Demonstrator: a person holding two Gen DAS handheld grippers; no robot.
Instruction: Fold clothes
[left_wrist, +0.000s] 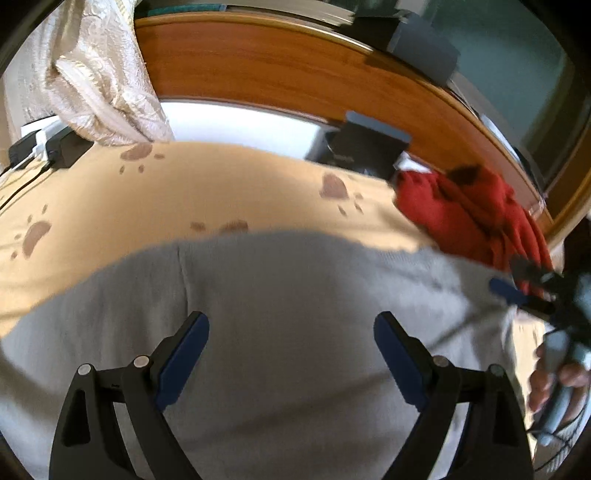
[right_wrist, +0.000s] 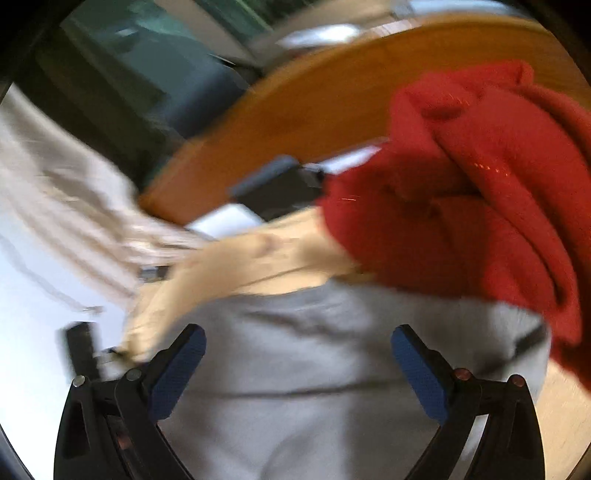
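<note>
A grey knit garment (left_wrist: 288, 314) lies spread on a tan sheet with brown paw prints (left_wrist: 184, 192). My left gripper (left_wrist: 291, 328) hovers open just above the grey cloth, nothing between its blue pads. A crumpled red garment (left_wrist: 476, 214) lies at the grey one's far right edge. In the right wrist view the same grey garment (right_wrist: 295, 369) fills the foreground and the red garment (right_wrist: 480, 192) bulks at upper right. My right gripper (right_wrist: 299, 343) is open over the grey cloth, empty. Seen from the left wrist view, the right gripper (left_wrist: 517, 291) sits at the garment's right edge, held by a hand (left_wrist: 557, 384).
A wooden headboard (left_wrist: 295, 66) curves behind the bed. A cream patterned curtain (left_wrist: 99, 85) hangs at far left, above black chargers with cables (left_wrist: 48, 147). A dark box (left_wrist: 362, 147) stands between bed and headboard. The right wrist view is motion-blurred.
</note>
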